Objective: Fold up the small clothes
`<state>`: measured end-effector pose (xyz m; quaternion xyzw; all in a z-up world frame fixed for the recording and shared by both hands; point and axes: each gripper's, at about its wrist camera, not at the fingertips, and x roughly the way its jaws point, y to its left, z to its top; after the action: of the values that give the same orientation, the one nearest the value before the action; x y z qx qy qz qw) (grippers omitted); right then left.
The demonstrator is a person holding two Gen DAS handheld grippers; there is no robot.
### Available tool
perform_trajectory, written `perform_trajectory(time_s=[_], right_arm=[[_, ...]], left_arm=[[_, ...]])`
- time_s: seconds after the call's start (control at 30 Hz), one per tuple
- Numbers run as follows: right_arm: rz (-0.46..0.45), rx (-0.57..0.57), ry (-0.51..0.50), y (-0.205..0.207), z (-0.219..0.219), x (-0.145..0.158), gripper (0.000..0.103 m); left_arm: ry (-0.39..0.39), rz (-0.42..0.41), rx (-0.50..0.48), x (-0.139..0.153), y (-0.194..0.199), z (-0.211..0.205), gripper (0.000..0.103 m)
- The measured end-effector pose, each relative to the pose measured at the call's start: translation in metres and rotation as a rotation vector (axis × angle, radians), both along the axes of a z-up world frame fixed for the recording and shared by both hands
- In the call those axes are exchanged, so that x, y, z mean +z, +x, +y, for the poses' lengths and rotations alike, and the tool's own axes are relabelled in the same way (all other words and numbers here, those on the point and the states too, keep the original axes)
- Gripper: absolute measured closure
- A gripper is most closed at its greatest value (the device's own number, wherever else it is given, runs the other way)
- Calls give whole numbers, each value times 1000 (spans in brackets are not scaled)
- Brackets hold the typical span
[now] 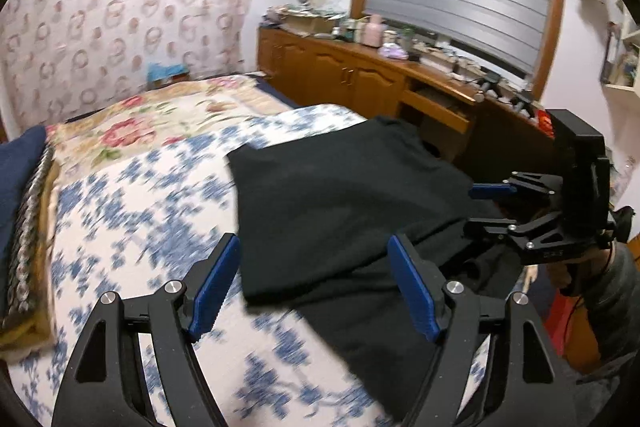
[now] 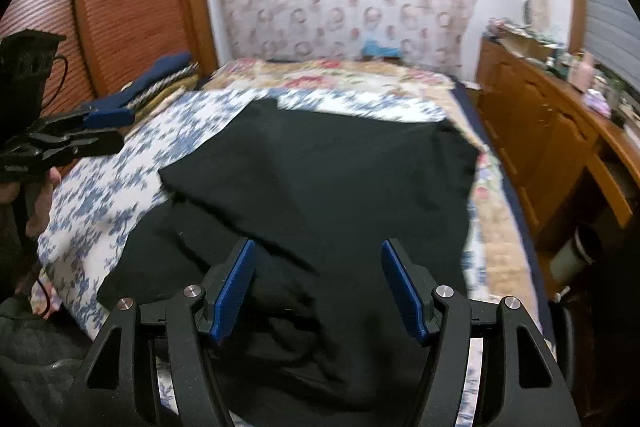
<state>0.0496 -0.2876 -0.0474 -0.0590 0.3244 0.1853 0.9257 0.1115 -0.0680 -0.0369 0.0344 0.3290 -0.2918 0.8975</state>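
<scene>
The black garment (image 2: 320, 171) lay partly folded on the bed (image 2: 92, 195), in the frame's centre, its long axis running from the bottom toward the top. The right gripper (image 2: 318, 285) hung open directly over its crumpled near end, and was nearer. The left gripper (image 1: 314, 285) hung open at the left edge. Blur hid the folds; what garment it was, I could not tell.
</scene>
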Motion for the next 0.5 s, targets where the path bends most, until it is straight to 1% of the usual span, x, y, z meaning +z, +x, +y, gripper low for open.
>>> perform_trajectory(time_s=[0.1, 0.27, 0.33, 0.5], right_arm=[[20, 28, -18, 9, 4, -1, 36], [9, 89, -31, 23, 20, 15, 36], [1, 117, -38, 25, 32, 19, 36], [7, 213, -37, 47, 63, 27, 36]], left_arm=[[3, 10, 38, -9, -1, 16, 26], [10, 19, 102, -19, 0, 39, 26], [11, 17, 123, -20, 1, 47, 26], [1, -4, 174, -17, 2, 70, 26]])
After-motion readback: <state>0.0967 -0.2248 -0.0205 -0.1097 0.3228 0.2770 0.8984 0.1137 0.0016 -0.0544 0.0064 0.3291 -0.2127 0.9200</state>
